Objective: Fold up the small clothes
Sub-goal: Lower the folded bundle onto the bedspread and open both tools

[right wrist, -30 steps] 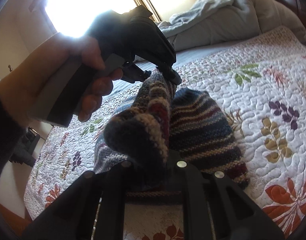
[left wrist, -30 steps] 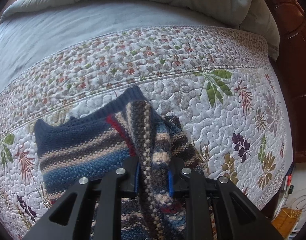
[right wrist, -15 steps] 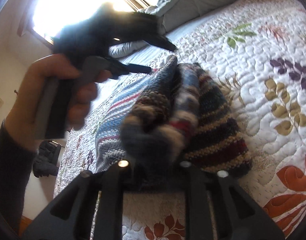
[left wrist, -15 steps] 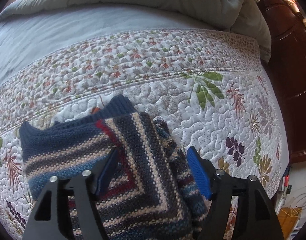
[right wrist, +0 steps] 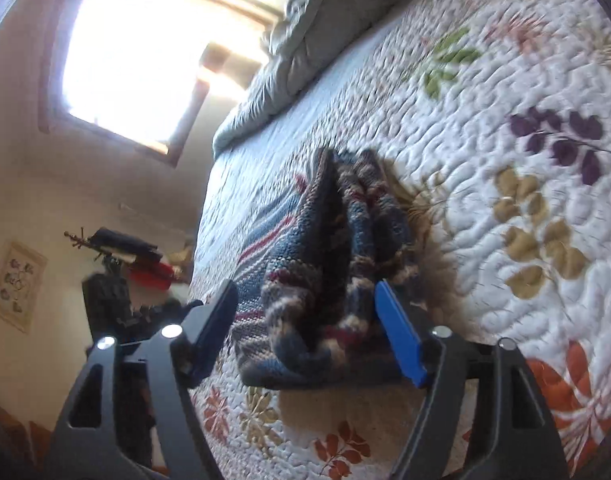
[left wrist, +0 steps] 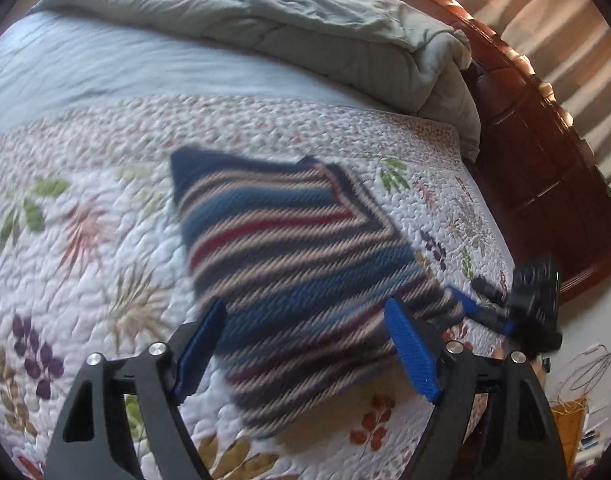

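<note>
A small knitted sweater (left wrist: 305, 256) with blue, cream and red stripes lies folded on the floral quilt (left wrist: 85, 240). My left gripper (left wrist: 303, 314) hovers over its near edge. Its jaws are opening and the blue pads (left wrist: 409, 352) stand clear of the wool. At the sweater's right corner sits my right gripper (left wrist: 469, 300), seen from the side. In the right wrist view the sweater (right wrist: 337, 256) looks bunched in thick folds. Its near end lies between the opening jaws of my right gripper (right wrist: 305, 300), and the pads (right wrist: 397, 336) do not press on it.
A grey duvet (left wrist: 305, 36) is heaped at the far side of the bed, on a pale blue sheet (left wrist: 105, 68). A dark wooden bed end (left wrist: 545, 168) runs along the right. A bright window (right wrist: 137, 60) and a coat stand (right wrist: 117, 256) are beyond the bed.
Both grippers were shut on the lifted sweater. Both have opened and let it go. The left gripper has drawn back, and the sweater now lies flat on the quilt.
</note>
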